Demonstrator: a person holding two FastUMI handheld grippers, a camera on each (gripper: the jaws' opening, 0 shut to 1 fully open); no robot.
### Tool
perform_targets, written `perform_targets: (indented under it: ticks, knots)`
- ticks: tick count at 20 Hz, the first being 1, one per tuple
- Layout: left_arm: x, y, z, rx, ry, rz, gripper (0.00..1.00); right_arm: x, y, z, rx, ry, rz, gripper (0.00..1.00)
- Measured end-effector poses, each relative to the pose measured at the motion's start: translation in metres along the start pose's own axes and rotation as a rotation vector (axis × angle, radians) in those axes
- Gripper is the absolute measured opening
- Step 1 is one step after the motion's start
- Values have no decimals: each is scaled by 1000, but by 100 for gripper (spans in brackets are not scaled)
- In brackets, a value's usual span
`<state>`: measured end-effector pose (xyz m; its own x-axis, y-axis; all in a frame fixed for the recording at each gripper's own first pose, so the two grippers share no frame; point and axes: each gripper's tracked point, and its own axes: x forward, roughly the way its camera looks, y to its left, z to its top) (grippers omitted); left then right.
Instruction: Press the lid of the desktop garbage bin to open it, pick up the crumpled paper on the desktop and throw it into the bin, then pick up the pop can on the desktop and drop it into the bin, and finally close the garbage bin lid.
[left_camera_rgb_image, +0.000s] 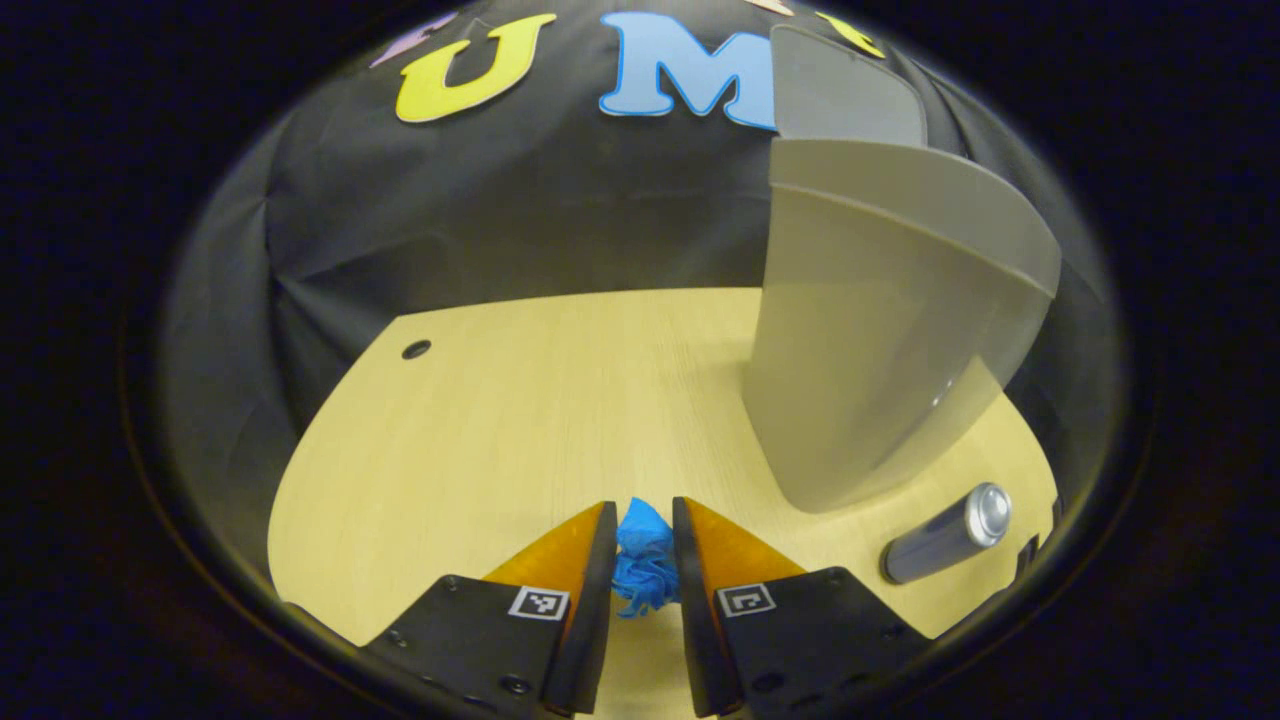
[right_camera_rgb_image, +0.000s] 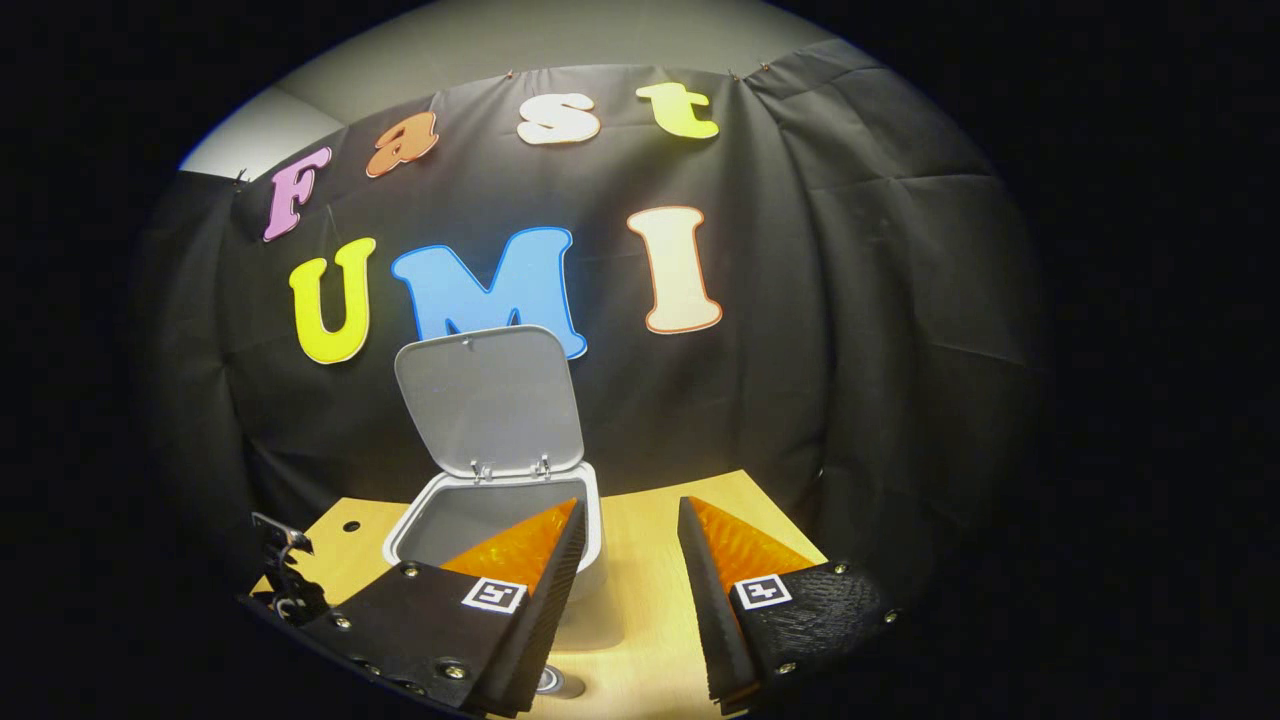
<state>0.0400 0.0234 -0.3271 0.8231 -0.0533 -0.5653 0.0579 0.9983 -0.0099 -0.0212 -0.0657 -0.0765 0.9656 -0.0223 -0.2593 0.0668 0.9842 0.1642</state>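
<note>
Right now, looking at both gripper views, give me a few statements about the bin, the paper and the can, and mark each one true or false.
1. The garbage bin's lid stands open. True.
2. The blue crumpled paper is already inside the garbage bin. False: it sits between the left gripper's fingers, above the wooden desktop.
3. The pop can stands upright. False: it lies on its side on the desktop, beside the bin.
4. The right gripper holds nothing, its fingers apart. True.
5. The left gripper is wide open and empty. False: its fingers are closed in on the paper from both sides.
</note>
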Motion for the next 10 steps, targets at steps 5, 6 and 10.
perform_targets:
  ticks: [5, 6, 10]
  knots:
    - [-26, -8, 69, -47, -130, -23, 42, 1, 3, -4, 12, 1, 19, 61]
    - [-31, -11, 83, -50, -156, -27, 42, 1, 3, -3, 15, 0, 20, 61]
    - [-52, -24, 141, -43, -261, -56, 40, -1, -3, -5, 32, -4, 12, 61]
